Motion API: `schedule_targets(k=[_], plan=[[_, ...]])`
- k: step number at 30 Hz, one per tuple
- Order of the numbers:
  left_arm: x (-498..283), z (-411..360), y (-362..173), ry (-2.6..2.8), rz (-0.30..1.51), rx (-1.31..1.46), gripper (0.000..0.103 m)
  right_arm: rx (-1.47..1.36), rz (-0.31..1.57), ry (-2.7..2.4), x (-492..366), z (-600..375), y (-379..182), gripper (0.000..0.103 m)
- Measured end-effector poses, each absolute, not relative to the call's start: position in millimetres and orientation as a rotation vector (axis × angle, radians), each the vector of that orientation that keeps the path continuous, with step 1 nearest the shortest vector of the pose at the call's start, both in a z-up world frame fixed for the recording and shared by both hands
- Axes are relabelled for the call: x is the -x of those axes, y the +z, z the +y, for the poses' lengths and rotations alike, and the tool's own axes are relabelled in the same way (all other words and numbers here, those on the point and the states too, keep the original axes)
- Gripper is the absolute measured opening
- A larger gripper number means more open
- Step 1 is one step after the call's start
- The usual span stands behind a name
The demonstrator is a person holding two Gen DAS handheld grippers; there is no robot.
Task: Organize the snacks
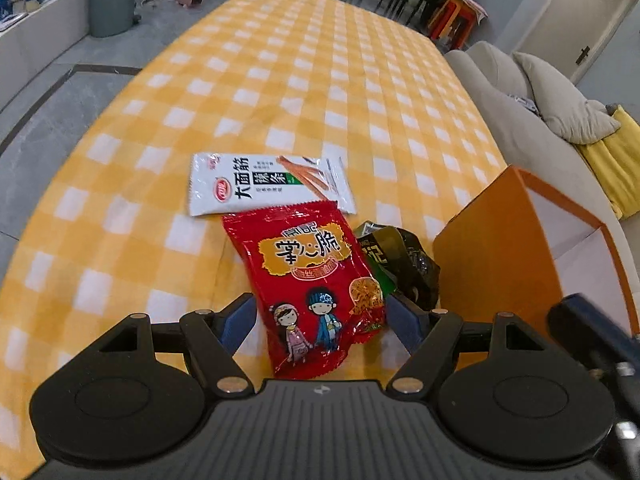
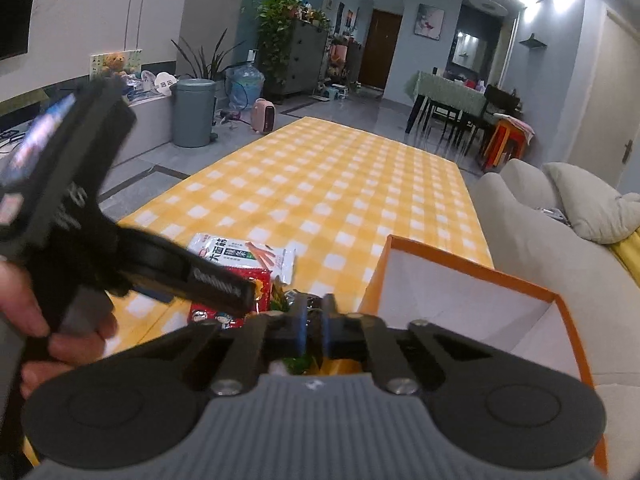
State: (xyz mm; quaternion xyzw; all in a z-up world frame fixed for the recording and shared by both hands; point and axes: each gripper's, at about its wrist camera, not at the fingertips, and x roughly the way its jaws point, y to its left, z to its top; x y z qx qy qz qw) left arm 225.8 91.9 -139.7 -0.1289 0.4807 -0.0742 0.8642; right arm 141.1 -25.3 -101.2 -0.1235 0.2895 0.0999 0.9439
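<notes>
Two grippers, left gripper (image 1: pixel 320 312) jaws wide around red packet (image 1: pixel 316 280), right gripper (image 2: pixel 314 320) jaws nearly closed over dark packet (image 1: pixel 400 260)

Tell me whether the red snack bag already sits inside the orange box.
No: the red snack bag lies on the checkered tablecloth, left of the orange box.

Three snack packets (image 1: pixel 312 280) left of the box (image 1: pixel 500 264) (all on the table (image 1: pixel 320 80))

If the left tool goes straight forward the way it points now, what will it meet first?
Most likely the red snack bag, which lies between the open fingers of the left tool. The white snack packet lies further along that line; depth is unclear.
</notes>
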Motion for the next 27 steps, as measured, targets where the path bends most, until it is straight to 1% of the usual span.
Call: schedule_targets(k=[6,8,9,12,14,16,18,21,23,27], plan=[[-239.2,82.2,-154.3,-0.117,1.045,0.224,0.087,0.196,0.593,0.202,-148.4,-36.0,-95.8,0.0],[-243.3,82.2,-161.2,-0.101,1.064,0.233,0.089,0.184,0.597,0.2,-148.1,-37.6,-96.8,0.0],[-244.3,82.8,-163.1,-0.103,1.061,0.233,0.094,0.18,0.6,0.199,-147.1,-38.3,-96.4,0.0],[-246.0,79.9,-164.1,-0.104,1.047,0.21,0.098,0.175,0.606,0.203,-147.8,-38.6,-96.8,0.001],[-247.0,78.6,-164.2,-0.11,1.048,0.196,0.098,0.169,0.614,0.207,-148.7,-37.8,-97.6,0.001],[-244.2,81.5,-163.7,-0.114,1.038,0.214,0.086,0.175,0.617,0.209,-147.8,-37.4,-98.9,0.001],[-243.9,84.5,-162.7,-0.117,1.048,0.233,0.081,0.187,0.619,0.209,-147.4,-36.9,-98.9,0.001],[-240.5,95.7,-161.6,-0.108,1.066,0.299,0.069,0.211,0.616,0.208,-145.7,-34.8,-97.3,0.001],[-237.0,104.0,-161.2,-0.104,1.076,0.342,0.066,0.224,0.619,0.212,-144.2,-34.4,-95.6,0.001],[-225.4,113.1,-159.8,-0.1,1.113,0.352,0.066,0.234,0.607,0.218,-138.1,-36.5,-88.4,0.001]])
